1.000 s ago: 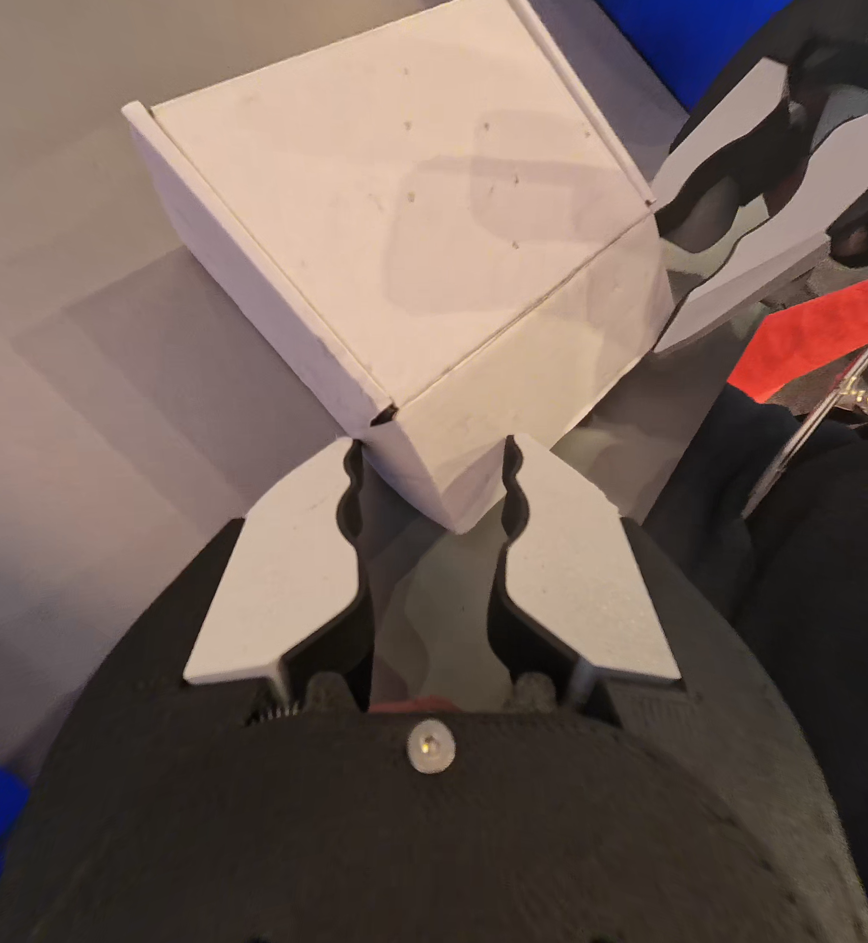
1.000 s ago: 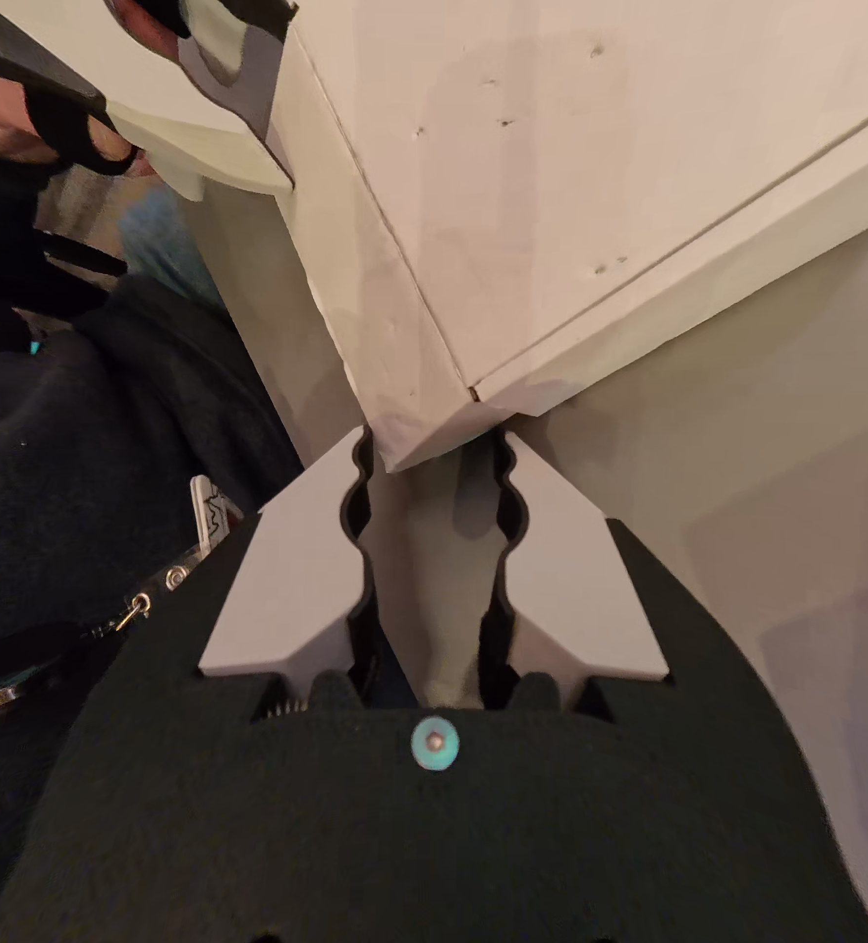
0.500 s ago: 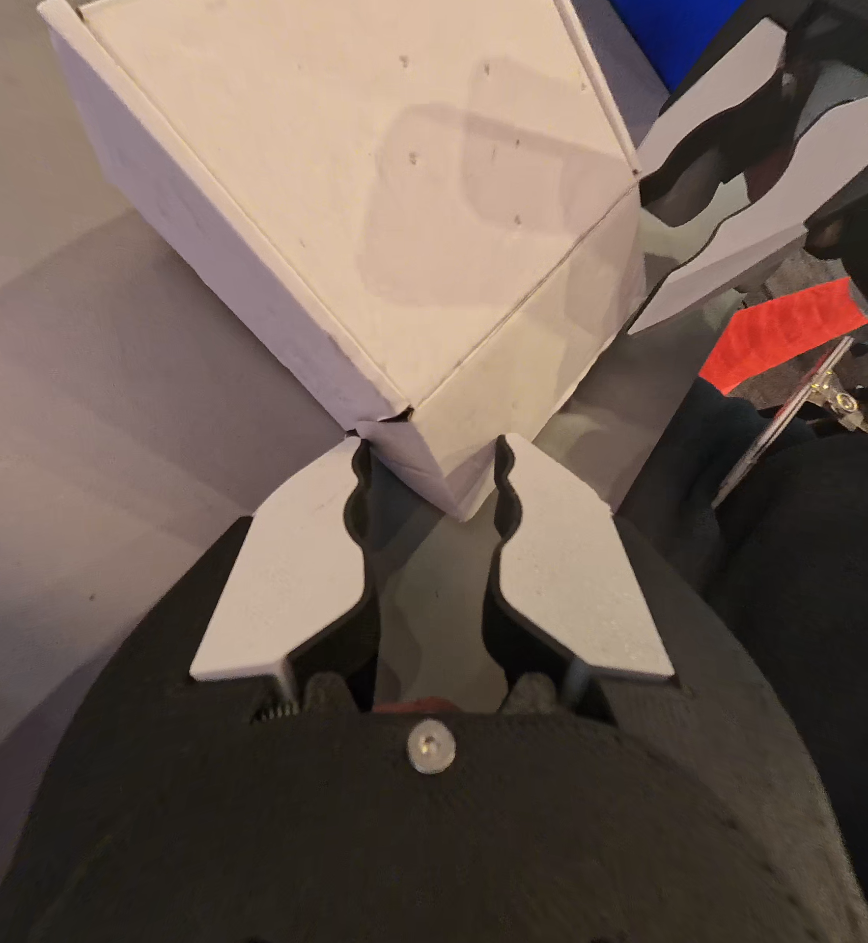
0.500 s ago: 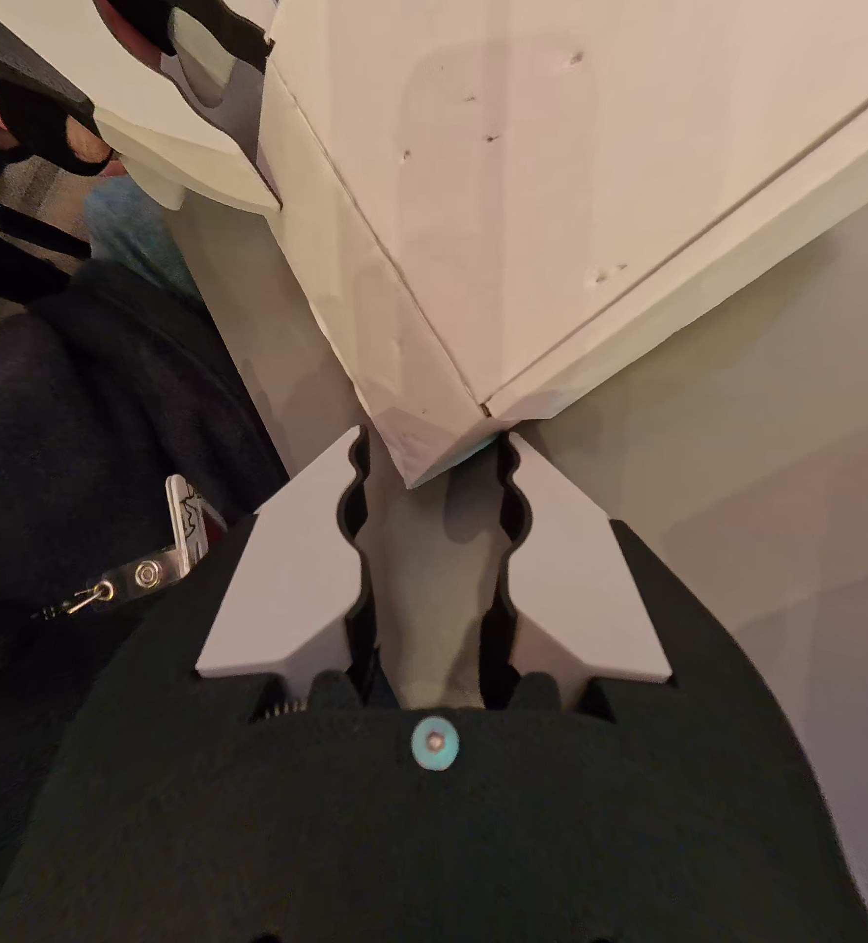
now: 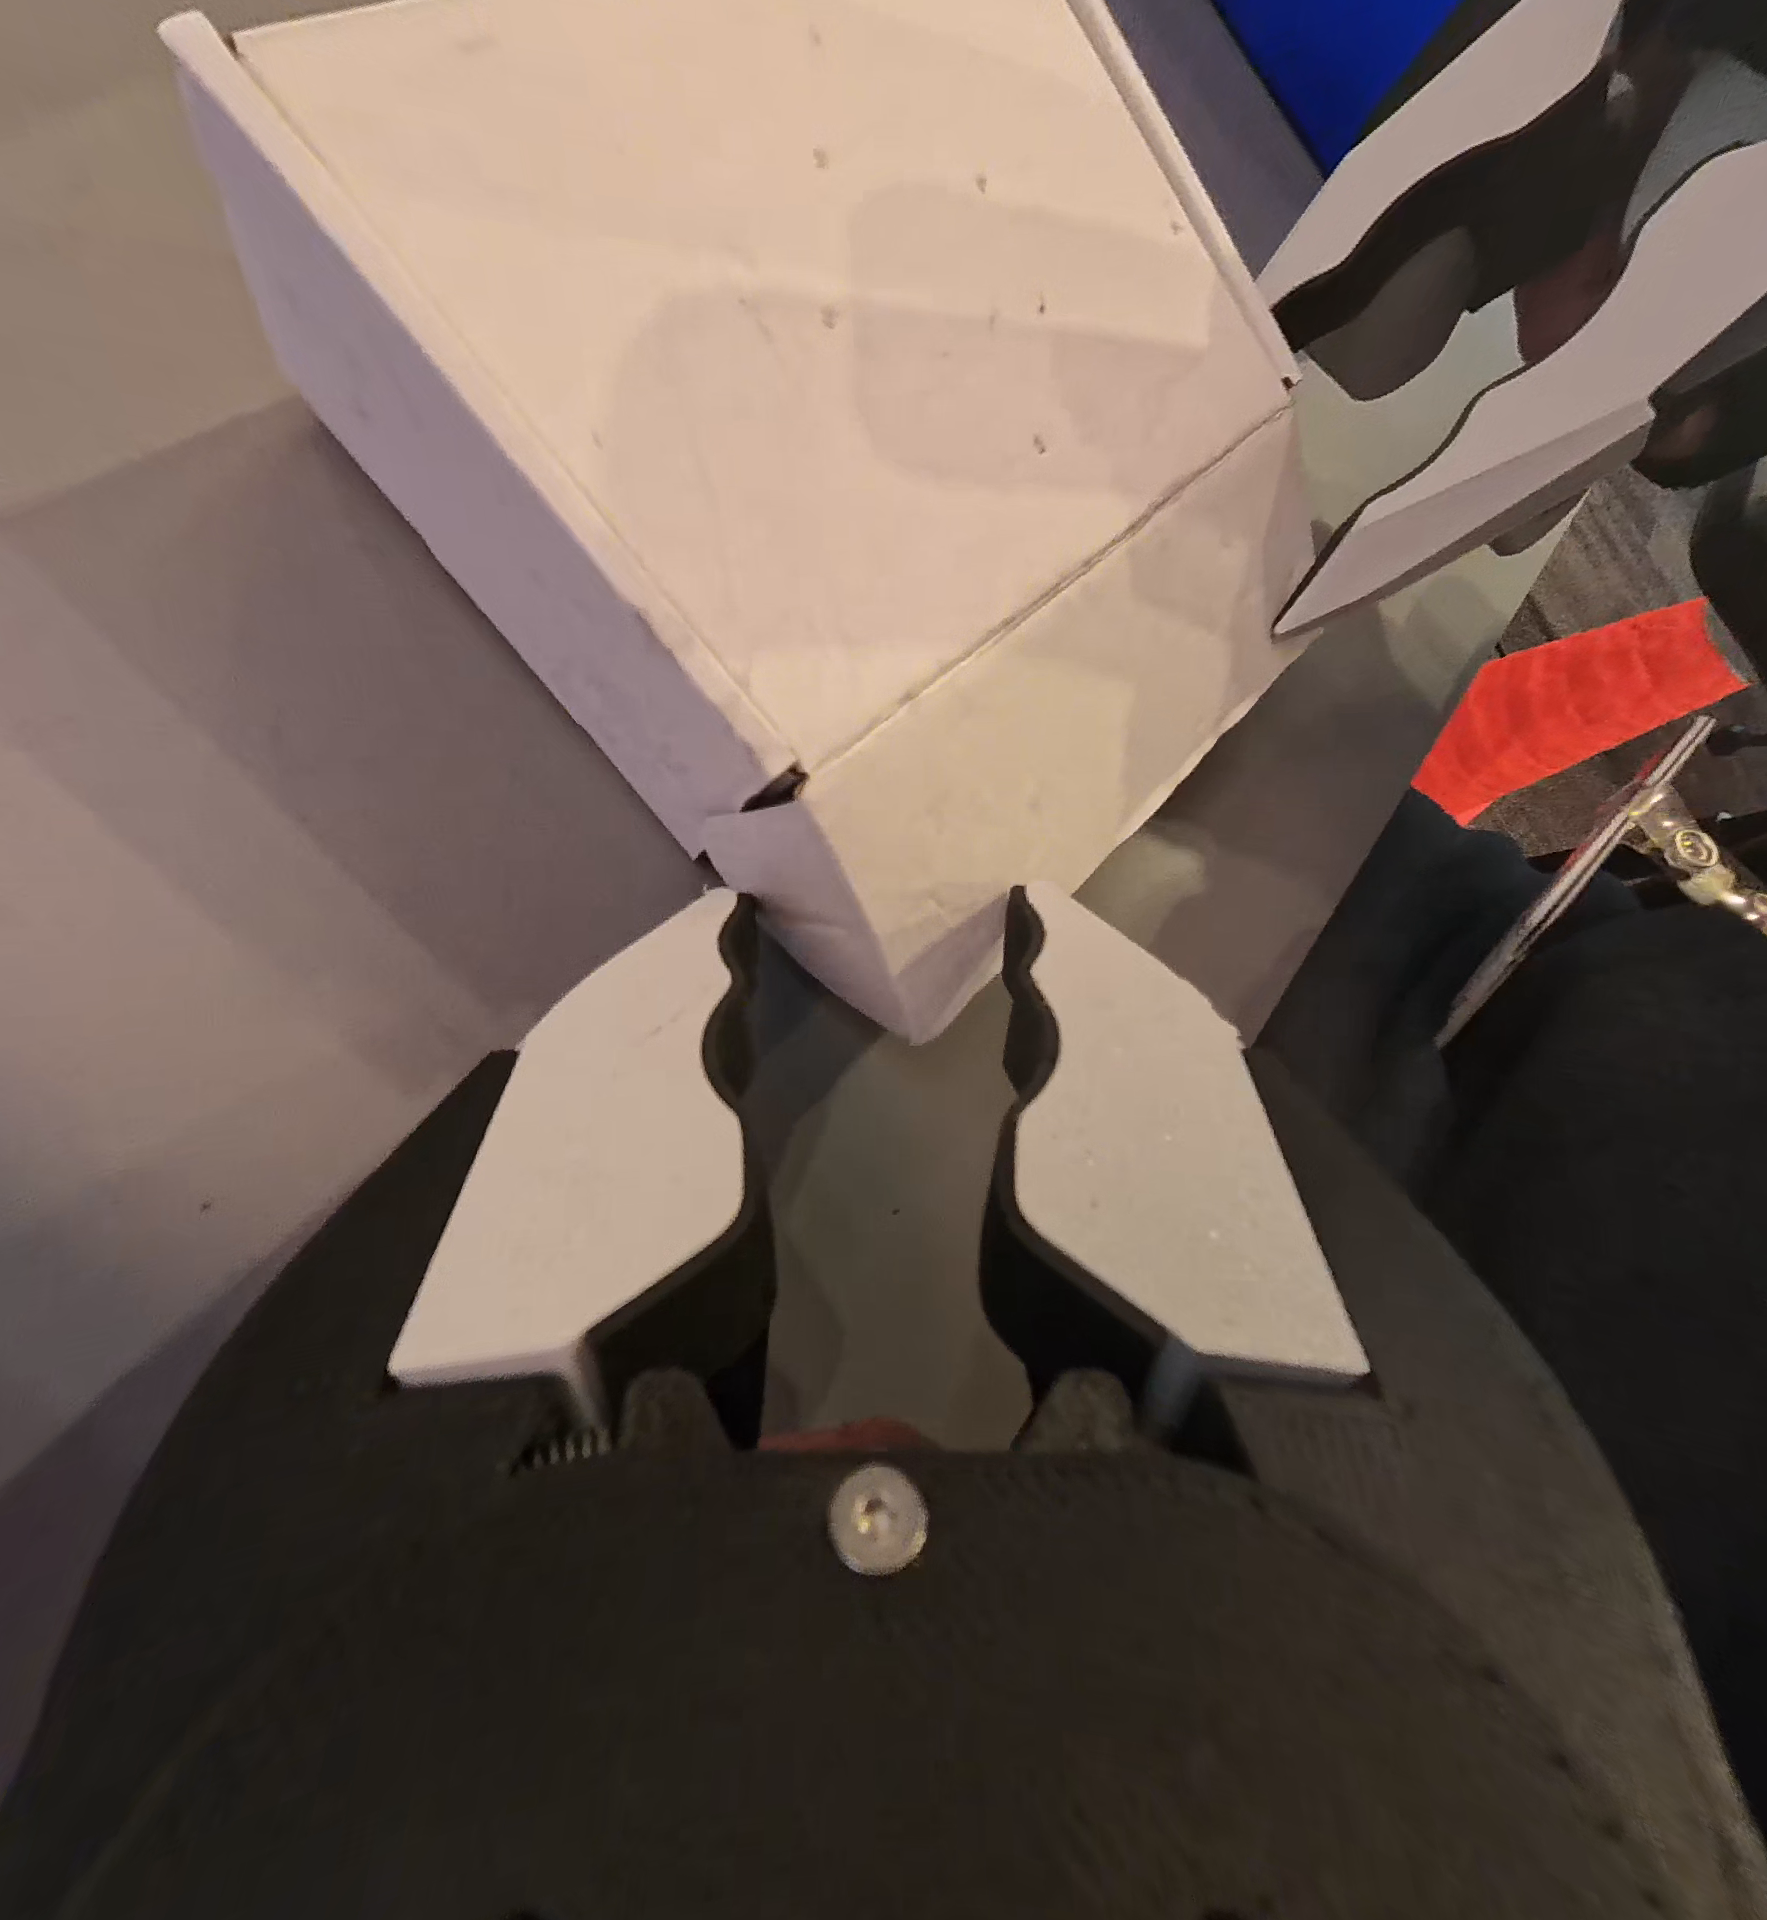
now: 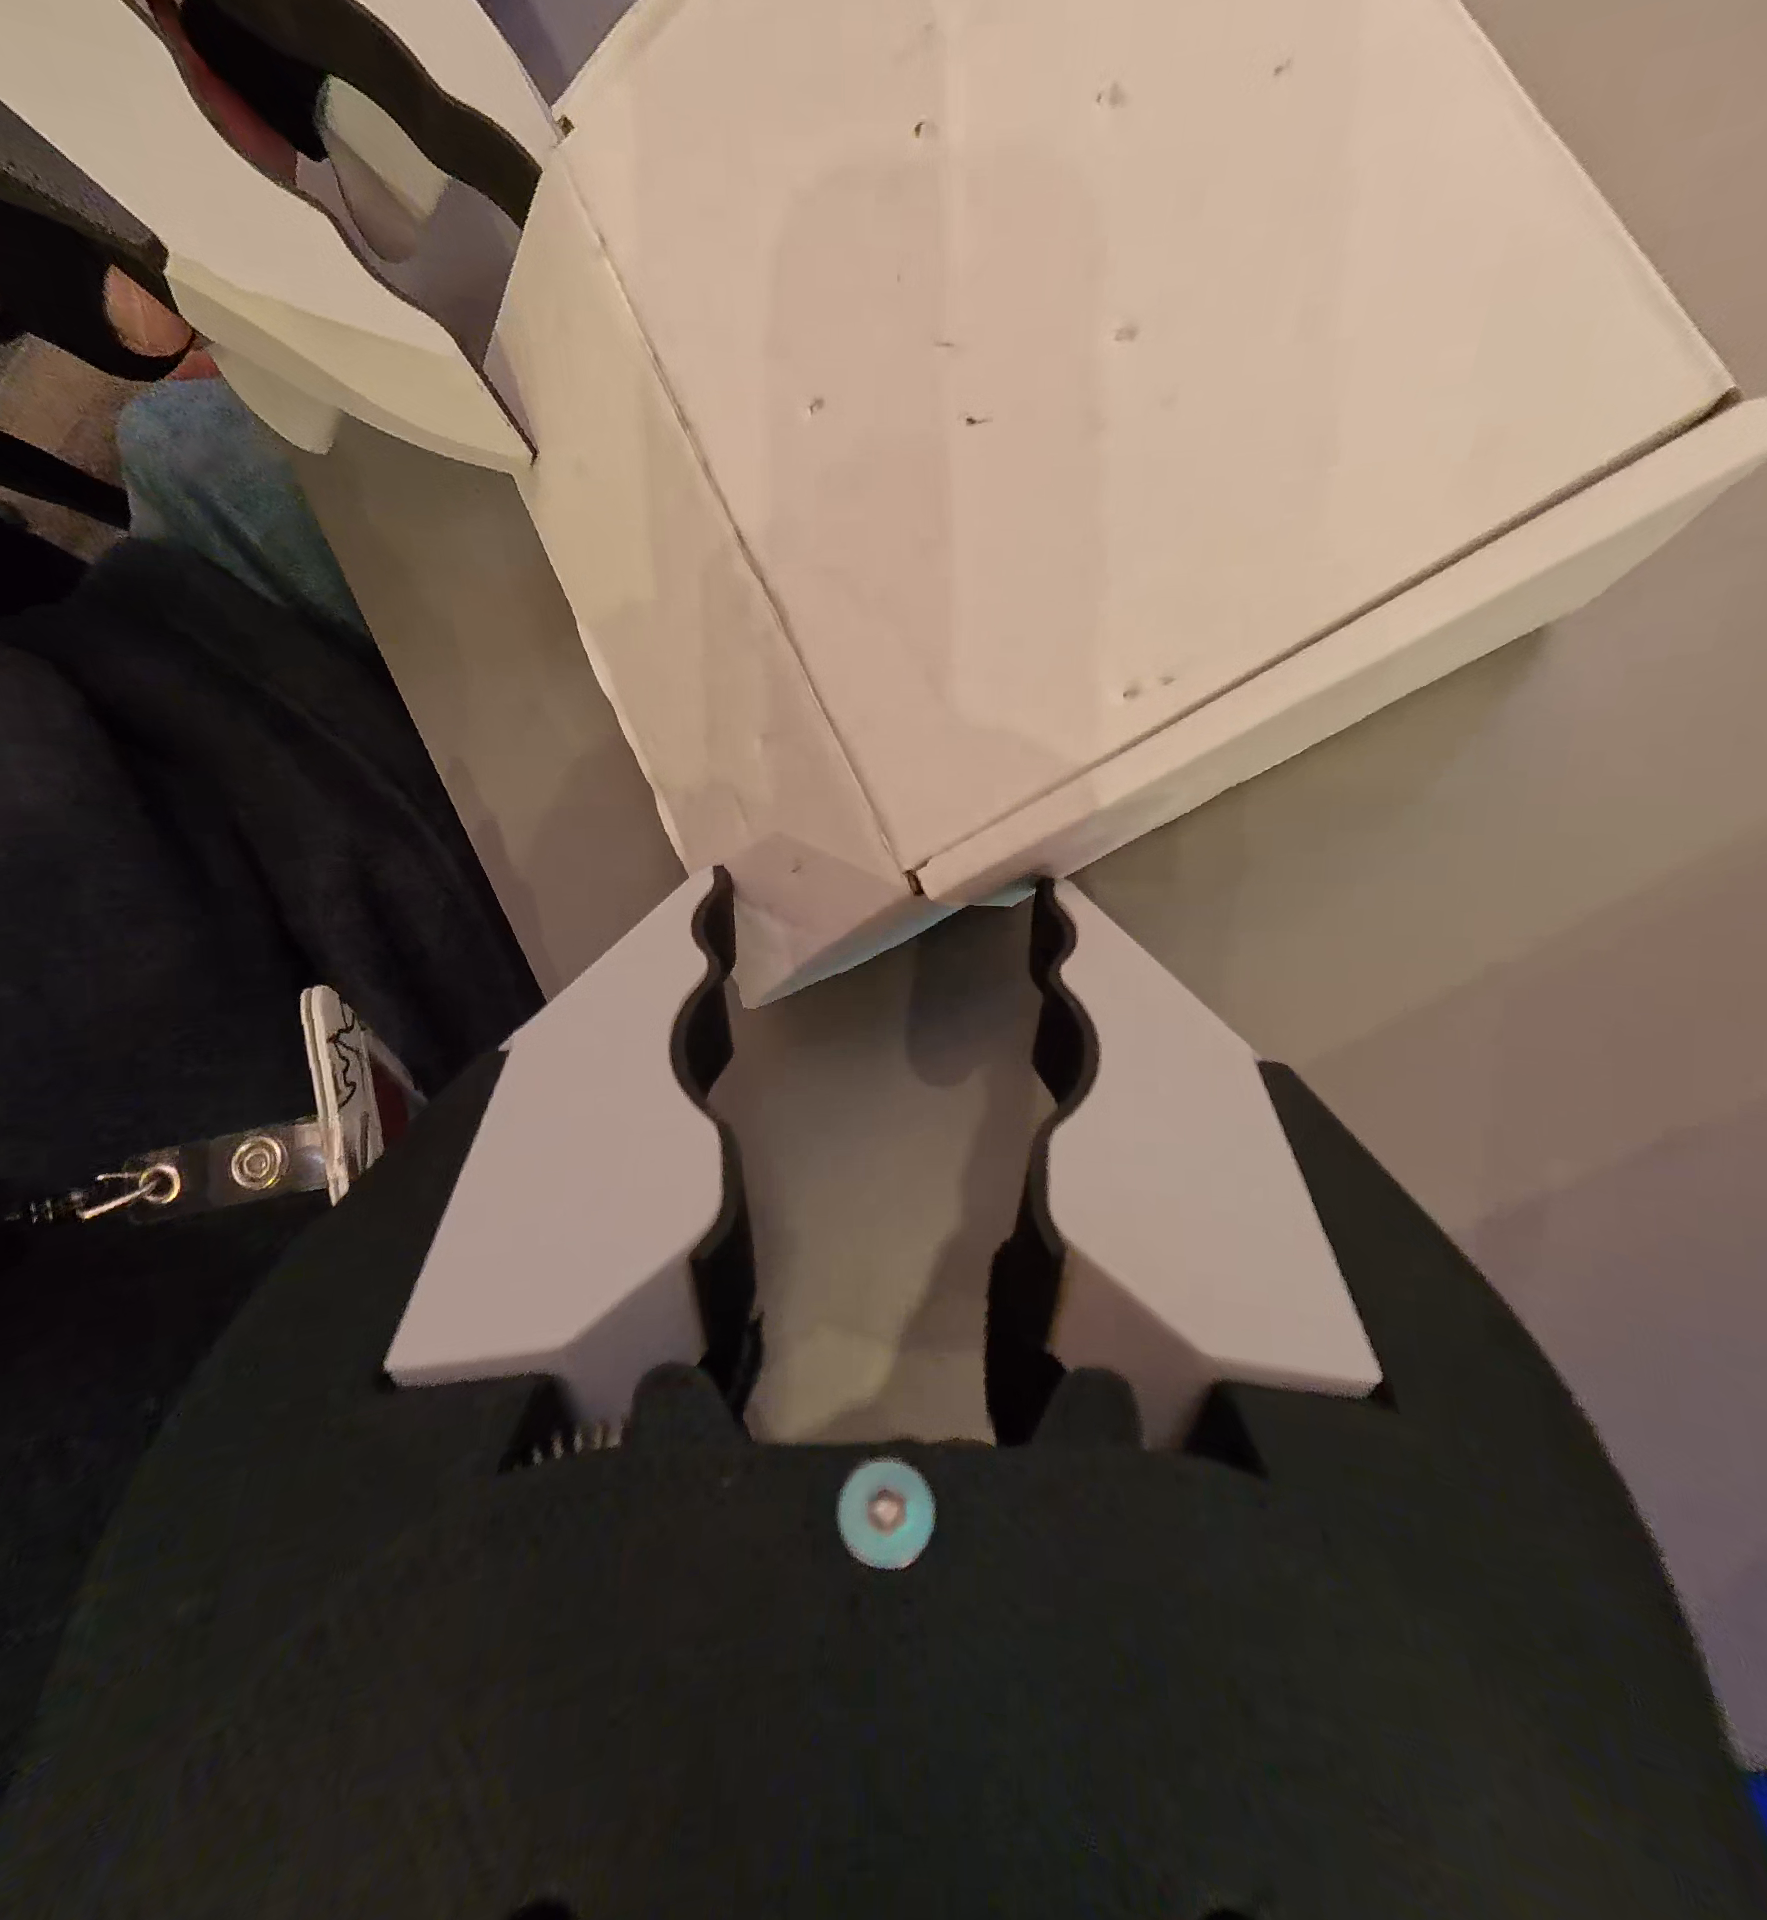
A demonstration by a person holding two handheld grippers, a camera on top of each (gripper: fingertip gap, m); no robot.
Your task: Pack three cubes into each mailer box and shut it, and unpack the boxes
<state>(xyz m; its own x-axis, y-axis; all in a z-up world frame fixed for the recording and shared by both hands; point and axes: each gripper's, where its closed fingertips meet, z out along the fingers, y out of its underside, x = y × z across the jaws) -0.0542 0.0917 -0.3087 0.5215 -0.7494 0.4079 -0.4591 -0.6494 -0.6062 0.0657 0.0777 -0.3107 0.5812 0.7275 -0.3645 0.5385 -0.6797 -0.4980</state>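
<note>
A closed white mailer box (image 5: pixel 754 416) rests on the grey table (image 5: pixel 183 883), turned so one near corner points at each camera. My left gripper (image 5: pixel 874 902) is closed on the box's near left corner, one fingertip against each face. My right gripper (image 6: pixel 879 891) holds the other near corner (image 6: pixel 817 935) the same way, and it also shows in the left wrist view (image 5: pixel 1284 468) at the box's right corner. The left gripper shows in the right wrist view (image 6: pixel 520 312) at the top left. No cubes are in view; the box's inside is hidden.
The table's near edge runs close behind both grippers, with a person's dark clothing (image 5: pixel 1637 1299) beyond it. A badge on a clip (image 6: pixel 255 1164) hangs there. Red tape (image 5: pixel 1585 707) lies on the floor. A blue surface (image 5: pixel 1274 62) lies past the box.
Both grippers have kept hold of the box corners. The box and grippers have shifted together; the box now sits farther from the right camera and shows more of its lid and far corner.
</note>
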